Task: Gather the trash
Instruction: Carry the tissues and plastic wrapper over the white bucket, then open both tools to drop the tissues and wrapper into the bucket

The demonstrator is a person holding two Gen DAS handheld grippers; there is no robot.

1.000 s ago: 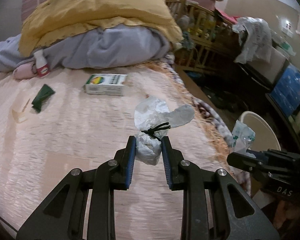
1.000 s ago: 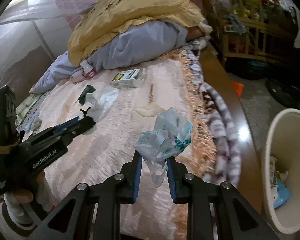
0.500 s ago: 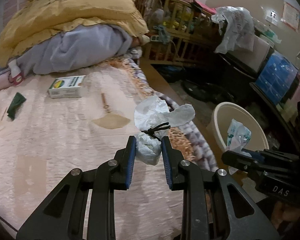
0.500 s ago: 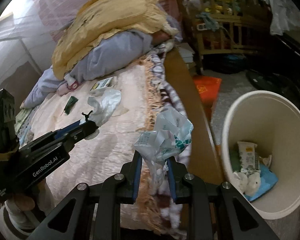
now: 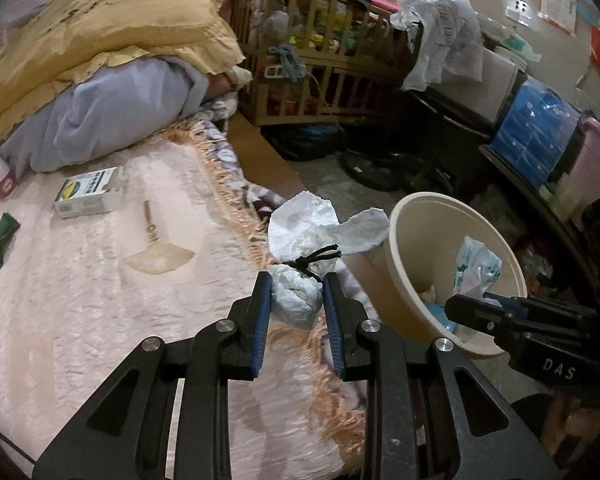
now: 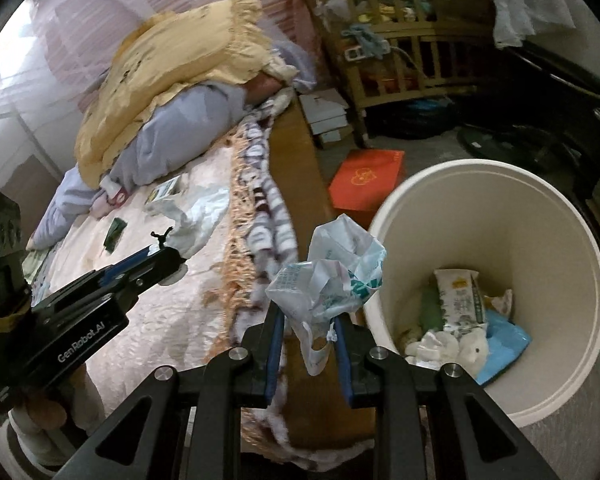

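My left gripper [image 5: 294, 280] is shut on a small white plastic bag [image 5: 298, 304] tied with a black cord, held over the fringed edge of the bed. My right gripper [image 6: 306, 320] is shut on a crumpled white and teal wrapper [image 6: 328, 276], beside the rim of the cream waste bin [image 6: 572, 240]. In the left wrist view the wrapper [image 5: 476, 268] hangs over the bin [image 5: 400, 240]. The bin holds several wrappers. A white and green box [image 5: 86, 194], a dark green scrap [image 5: 4, 236] and a small wooden brush [image 5: 156, 248] lie on the pink bedspread.
Yellow and lilac bedding [image 5: 100, 60] is piled at the head of the bed. A wooden cot [image 5: 312, 60] stands behind. A red box [image 6: 366, 178] lies on the floor near the bin. Storage boxes [image 5: 536, 132] line the right wall.
Both grippers have swung right with their loads, from over the bedspread to the bed's edge. The bin has come into full view and the right gripper's wrapper now sits at its rim.
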